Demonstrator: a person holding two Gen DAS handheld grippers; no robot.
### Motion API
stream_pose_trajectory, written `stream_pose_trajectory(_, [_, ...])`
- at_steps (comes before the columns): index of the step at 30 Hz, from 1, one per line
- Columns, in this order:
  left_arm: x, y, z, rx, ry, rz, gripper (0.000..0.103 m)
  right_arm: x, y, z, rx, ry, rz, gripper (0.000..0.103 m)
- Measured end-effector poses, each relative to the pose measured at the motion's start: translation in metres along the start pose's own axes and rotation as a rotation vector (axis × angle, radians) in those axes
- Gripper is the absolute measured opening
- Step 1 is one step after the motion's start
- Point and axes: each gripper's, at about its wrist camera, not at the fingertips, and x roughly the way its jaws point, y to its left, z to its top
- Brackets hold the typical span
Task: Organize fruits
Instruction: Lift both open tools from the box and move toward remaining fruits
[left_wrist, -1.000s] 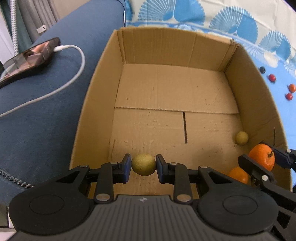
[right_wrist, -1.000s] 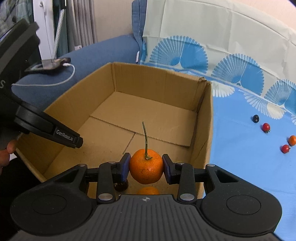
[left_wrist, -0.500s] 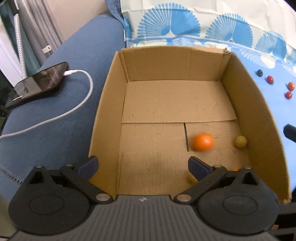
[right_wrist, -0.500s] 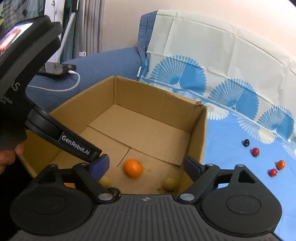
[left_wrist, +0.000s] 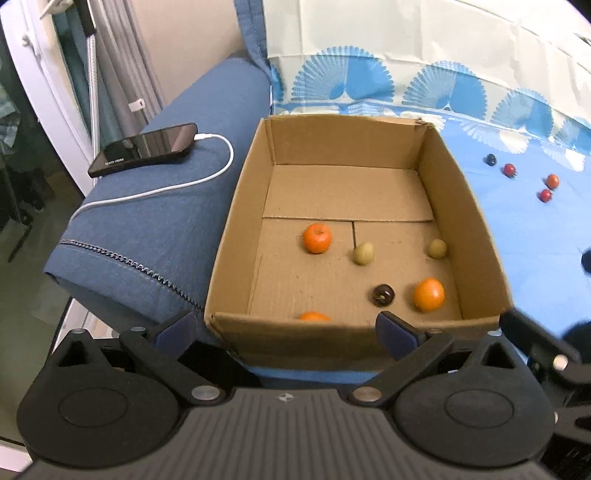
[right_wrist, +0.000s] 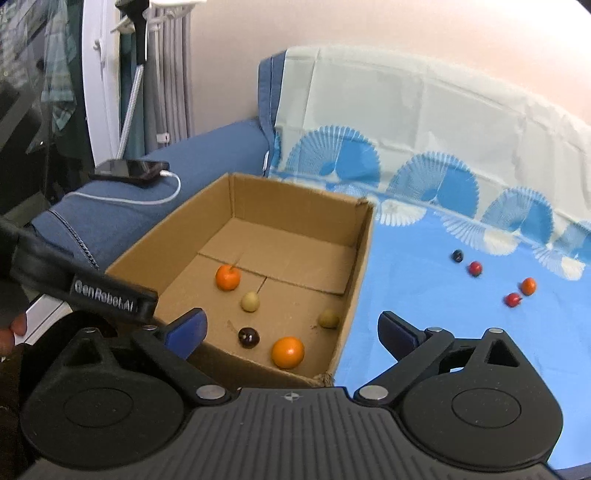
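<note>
The left gripper (left_wrist: 284, 330) stands wide with nothing between its jaws, and its side reads "GenRobot.AI" in the right wrist view. The right gripper (right_wrist: 291, 332) has its jaws opening, also empty. Below them, the cardboard box (left_wrist: 236, 221) holds three oranges, one (left_wrist: 317, 238) near the middle, two pale yellow-green fruits (left_wrist: 364, 253) and a dark round one (left_wrist: 383, 294). Four small berries (right_wrist: 475, 268), dark, red and orange, lie on the blue cloth (right_wrist: 424, 295) well apart from the box. A phone (left_wrist: 144, 149) with tiny unreadable print rests on the armrest.

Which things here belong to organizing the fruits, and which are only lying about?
For the job: cardboard box, fruits inside it, four small fruits on the blue cloth.
Lying about: phone, white charging cable.
</note>
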Motion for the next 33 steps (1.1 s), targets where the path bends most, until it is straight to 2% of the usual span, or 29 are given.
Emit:
stream_pose_trajectory(7, [-0.043, -0.005, -0.013, 0.005, -0.099, 0.014, 0.103, -0.042, 0.005, -0.008, -0.023, -0.089, -0.006, 0.100])
stream_pose_trajectory(17, [-0.078, -0.016, -0.022, 0.035, -0.175, 0.021, 0.103, -0.077, 0.006, -0.010, -0.020, -0.170, -0.018, 0.102])
stream_pose_trajectory(24, [-0.087, -0.016, -0.021, 0.030, -0.194, 0.035, 0.103, -0.088, 0.009, -0.011, -0.033, -0.200, -0.021, 0.102])
stream_pose_trajectory(33, [-0.086, -0.020, -0.018, 0.049, -0.192, 0.037, 0.103, -0.089, 0.006, -0.011, -0.020, -0.196, -0.023, 0.102])
